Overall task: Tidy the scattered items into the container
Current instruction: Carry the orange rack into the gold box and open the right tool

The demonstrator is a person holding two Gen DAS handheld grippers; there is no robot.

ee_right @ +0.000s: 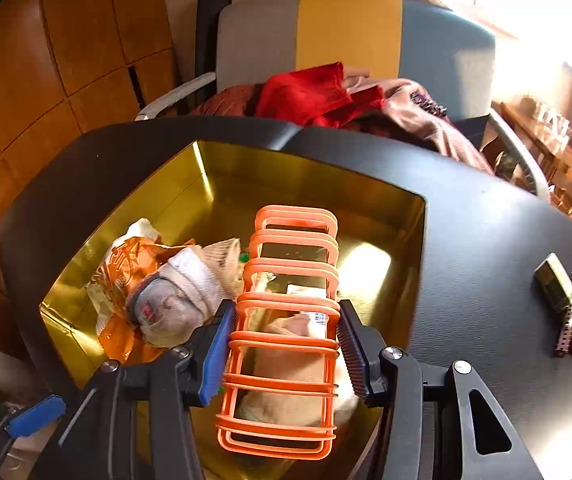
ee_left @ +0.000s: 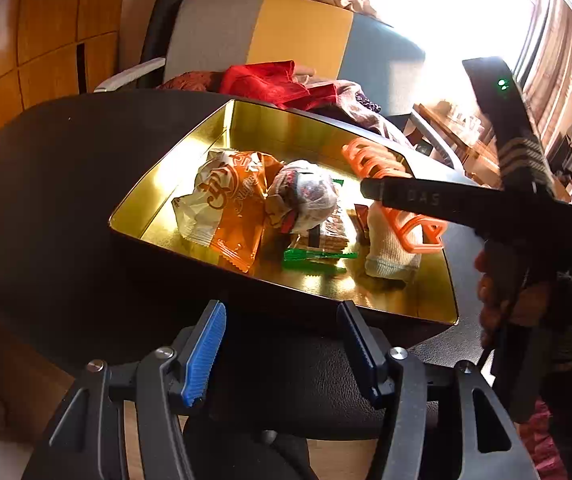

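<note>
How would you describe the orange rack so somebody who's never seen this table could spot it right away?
Find the gold-lined box on the black table. Above it, the right gripper is clamped on the orange rack, a long plastic frame of repeated rectangular loops. Unlike the soft sock and crinkled snack bag lying below, it is rigid and see-through.

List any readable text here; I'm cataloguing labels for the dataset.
"DAS": embossed on the right gripper's black finger, faint.
Orange snack bag: ornate lettering, not legible.
Round wrapped item: print too blurred.
Small packets on the table: too small.
</note>
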